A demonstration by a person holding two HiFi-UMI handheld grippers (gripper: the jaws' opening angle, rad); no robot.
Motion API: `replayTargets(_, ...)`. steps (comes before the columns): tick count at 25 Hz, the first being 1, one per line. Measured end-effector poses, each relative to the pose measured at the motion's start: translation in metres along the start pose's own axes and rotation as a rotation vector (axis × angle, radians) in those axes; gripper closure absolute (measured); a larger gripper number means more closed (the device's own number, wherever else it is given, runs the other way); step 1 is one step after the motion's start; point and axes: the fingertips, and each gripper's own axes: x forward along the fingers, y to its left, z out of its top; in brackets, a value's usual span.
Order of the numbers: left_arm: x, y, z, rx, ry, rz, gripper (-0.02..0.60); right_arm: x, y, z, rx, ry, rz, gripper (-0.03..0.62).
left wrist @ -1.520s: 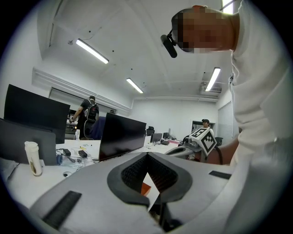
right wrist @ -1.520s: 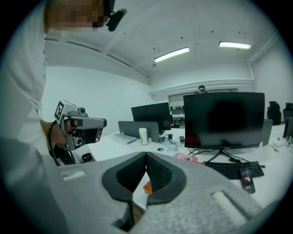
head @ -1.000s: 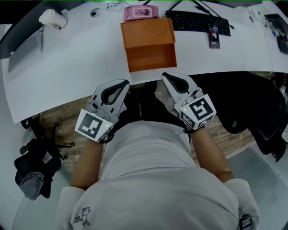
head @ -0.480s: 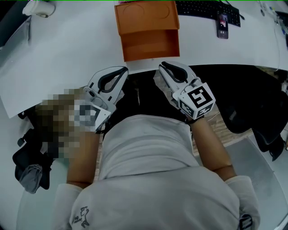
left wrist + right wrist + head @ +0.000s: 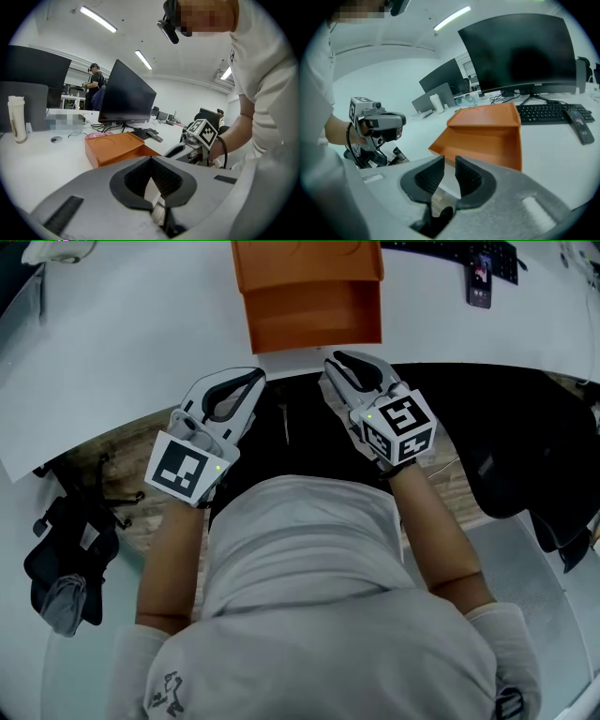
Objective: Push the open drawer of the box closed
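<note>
Poised with left hand-held gripper pinched empty and right hand-held gripper barely parted, just short of the drawer jutting from the orange box. Seemingly the approach; needs a square push inward.

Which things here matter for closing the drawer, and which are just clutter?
For the job: orange box, its open drawer, left gripper, right gripper.
Lying about: phone, keyboard, monitor, white container.

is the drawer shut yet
No, the drawer juts out from the box, its open inside showing.
</note>
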Motion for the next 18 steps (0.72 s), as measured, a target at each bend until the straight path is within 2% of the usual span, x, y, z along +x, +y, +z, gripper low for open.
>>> replayTargets(13, 0.022, 0.018, -0.030, -0.029, 0.035, 0.010, 0.583, 0.046, -0.022, -0.045, 0.100, 0.098, -0.035, 0.505)
replayTargets(18, 0.029, 0.019, -0.037, -0.044, 0.045, 0.004, 0.583, 0.056, -0.031, -0.052, 0.126, 0.104, -0.034, 0.502)
